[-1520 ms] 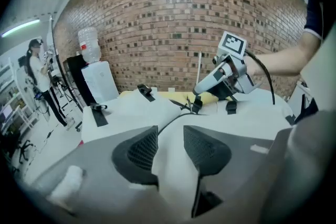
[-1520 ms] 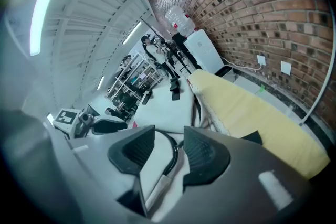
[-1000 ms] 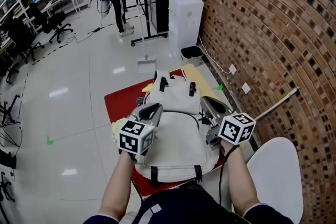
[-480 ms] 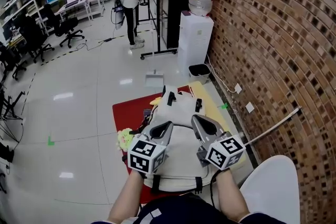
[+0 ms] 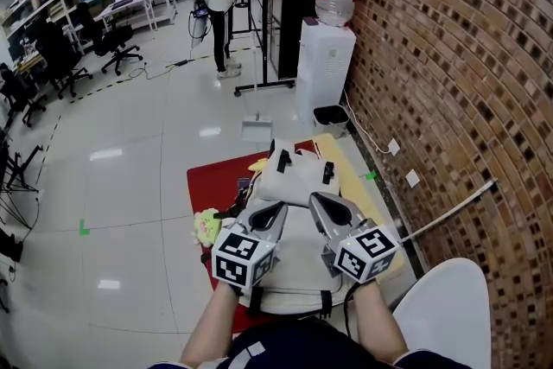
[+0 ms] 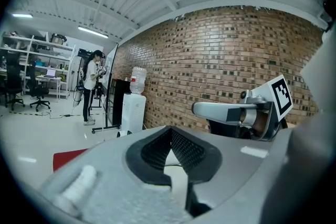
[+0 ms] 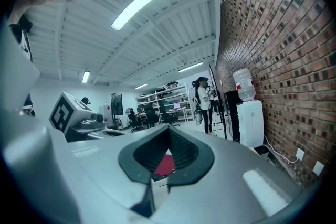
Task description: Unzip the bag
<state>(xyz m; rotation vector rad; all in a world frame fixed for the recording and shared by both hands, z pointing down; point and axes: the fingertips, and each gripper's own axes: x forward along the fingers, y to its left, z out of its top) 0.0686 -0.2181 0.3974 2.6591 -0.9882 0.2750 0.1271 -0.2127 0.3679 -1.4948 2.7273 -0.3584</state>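
Observation:
A cream backpack (image 5: pixel 298 177) lies flat on a red mat (image 5: pixel 212 186), its black-tabbed top end far from me. Both grippers hover over its middle, side by side and pointing away from me. The left gripper (image 5: pixel 275 208) is shut with nothing between its pads. The right gripper (image 5: pixel 316 199) is also shut and holds nothing. In the left gripper view the jaws (image 6: pixel 170 129) meet at the tip and the right gripper (image 6: pixel 231 110) shows beside them. In the right gripper view the closed jaws (image 7: pixel 169 129) frame a bit of red mat (image 7: pixel 165 164). The zipper is hidden under the grippers.
A brick wall (image 5: pixel 432 56) runs along the right, with a water dispenser (image 5: pixel 327 69) and a small bin (image 5: pixel 331 118) against it. A yellow-green soft toy (image 5: pixel 206 225) lies at the mat's left edge. A white seat (image 5: pixel 449 307) is at my right. A person (image 5: pixel 220 4) stands far off.
Both grippers have moved in from the bag's sides toward each other over its middle, and their jaws have closed. The view has lifted a little.

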